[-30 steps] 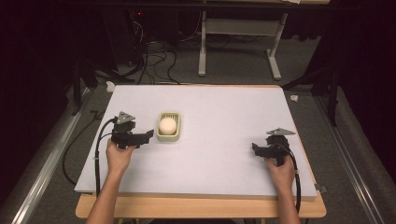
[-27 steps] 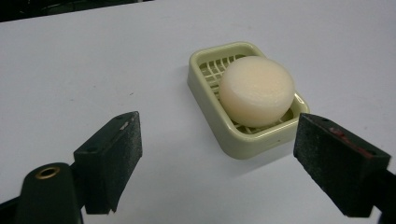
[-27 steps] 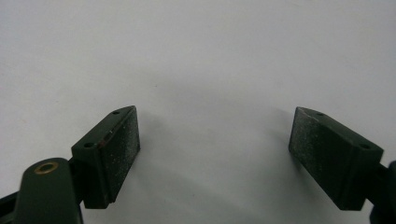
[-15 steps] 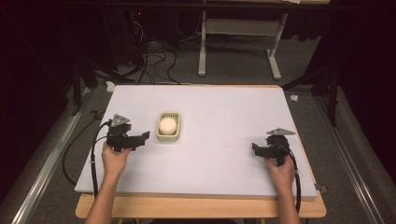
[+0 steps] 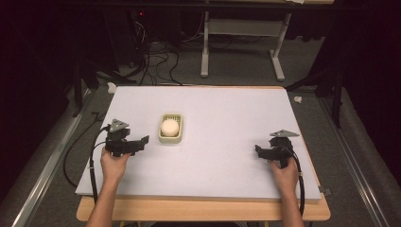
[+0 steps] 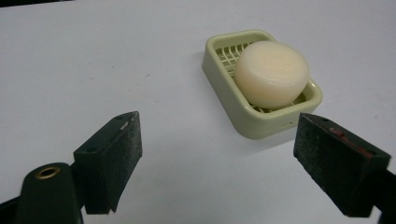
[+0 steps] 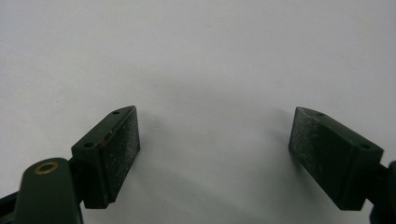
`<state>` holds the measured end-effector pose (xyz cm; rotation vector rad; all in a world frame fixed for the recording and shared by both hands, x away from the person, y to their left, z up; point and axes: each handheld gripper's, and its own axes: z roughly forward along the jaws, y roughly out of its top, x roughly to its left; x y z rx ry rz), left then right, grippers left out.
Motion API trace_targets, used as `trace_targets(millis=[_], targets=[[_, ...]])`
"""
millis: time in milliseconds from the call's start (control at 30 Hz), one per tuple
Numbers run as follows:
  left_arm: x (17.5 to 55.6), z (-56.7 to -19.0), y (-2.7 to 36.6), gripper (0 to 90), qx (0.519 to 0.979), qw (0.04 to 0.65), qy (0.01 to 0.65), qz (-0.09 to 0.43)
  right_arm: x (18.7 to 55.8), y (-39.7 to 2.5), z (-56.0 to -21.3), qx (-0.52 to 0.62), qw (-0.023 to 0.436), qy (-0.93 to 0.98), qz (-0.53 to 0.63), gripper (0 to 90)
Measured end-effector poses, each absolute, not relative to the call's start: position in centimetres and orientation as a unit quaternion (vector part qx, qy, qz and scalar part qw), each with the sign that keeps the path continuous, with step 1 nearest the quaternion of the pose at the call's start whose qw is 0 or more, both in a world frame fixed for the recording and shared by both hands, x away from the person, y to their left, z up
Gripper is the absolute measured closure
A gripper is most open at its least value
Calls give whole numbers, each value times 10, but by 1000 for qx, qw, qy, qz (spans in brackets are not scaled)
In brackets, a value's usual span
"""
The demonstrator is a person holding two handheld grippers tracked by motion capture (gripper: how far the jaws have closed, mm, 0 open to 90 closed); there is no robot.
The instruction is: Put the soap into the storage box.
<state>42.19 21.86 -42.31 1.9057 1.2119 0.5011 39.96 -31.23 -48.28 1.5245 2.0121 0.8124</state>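
A round cream soap bar lies in a pale green slotted soap dish left of the table's middle. My left gripper is open just left of the dish, with its jaws wide apart, pointing toward it, and nothing between them. My right gripper rests open near the table's right front, jaws spread over bare white surface, holding nothing.
The white table top sits on a wooden board. Black cables trail from the left gripper off the left edge. Beyond the table lie a dark floor, cables and a metal stand.
My left gripper has drawn back left and toward the person, away from the soap dish. The right gripper has stayed put.
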Motion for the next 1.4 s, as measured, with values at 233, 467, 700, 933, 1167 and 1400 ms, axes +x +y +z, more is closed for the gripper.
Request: trace_targets(millis=[233, 467, 700, 933, 1167, 1400], targets=[[419, -428, 223, 163, 753, 399, 486, 194, 400, -312, -483, 558, 242, 736, 297, 167], [417, -434, 225, 163, 752, 395, 492, 191, 400, -312, -483, 558, 243, 736, 297, 167], [415, -441, 229, 165, 751, 390, 500, 185, 400, -312, -483, 558, 243, 736, 297, 167], [415, -447, 230, 166, 752, 383, 504, 183, 400, -312, -483, 558, 243, 736, 297, 167], [414, -455, 231, 165, 759, 370, 505, 178, 400, -312, -483, 558, 243, 736, 297, 168], [417, -462, 232, 165, 761, 362, 511, 172, 400, -312, -483, 558, 242, 736, 297, 167]])
